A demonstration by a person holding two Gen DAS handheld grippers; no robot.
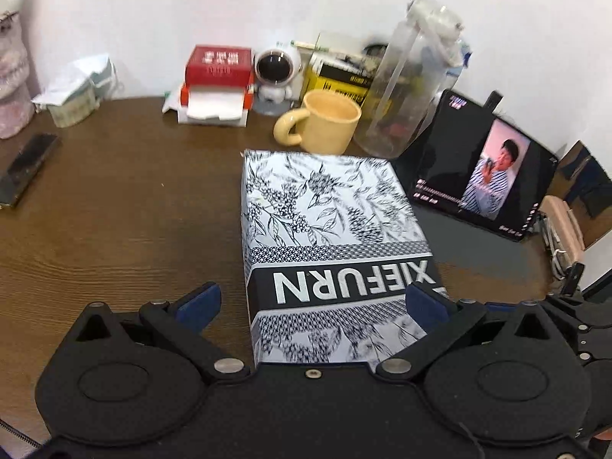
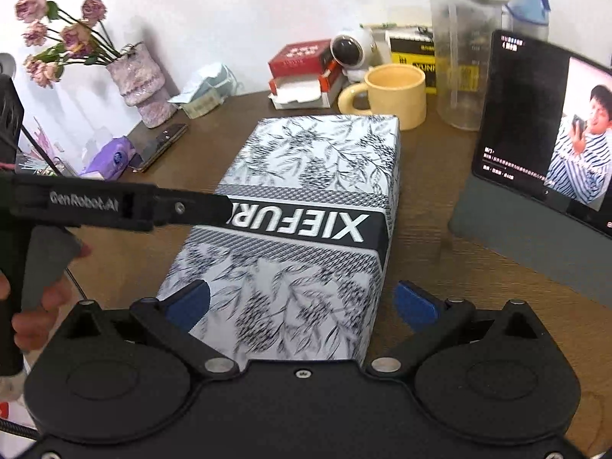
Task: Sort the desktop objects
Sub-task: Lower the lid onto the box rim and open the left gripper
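1. Two black hand-held grippers with blue finger pads fill the bottom of both frames; the left gripper (image 1: 313, 302) and the right gripper (image 2: 302, 300) each stand wide open around the near end of one box, gripping nothing.
2. Between those fingers, at frame centre, lies the white rectangular cardboard box with black leaf print and a "XIEFURN" band (image 1: 329, 237), flat on the dark brown wood-grain desk (image 1: 114, 206).
3. At the left edge of the right wrist view, a person's hand (image 2: 34, 302) holds the left tool's handle.
4. Just beyond the box stands a pale yellow ceramic mug (image 1: 325, 122), with a clear plastic water bottle (image 1: 405, 88) at its right.
5. At right, a black tablet showing a video (image 1: 485, 168) leans on its stand.
6. Against the wall at top centre sit a red tissue box (image 1: 218, 76) and a white astronaut figurine (image 1: 275, 72).
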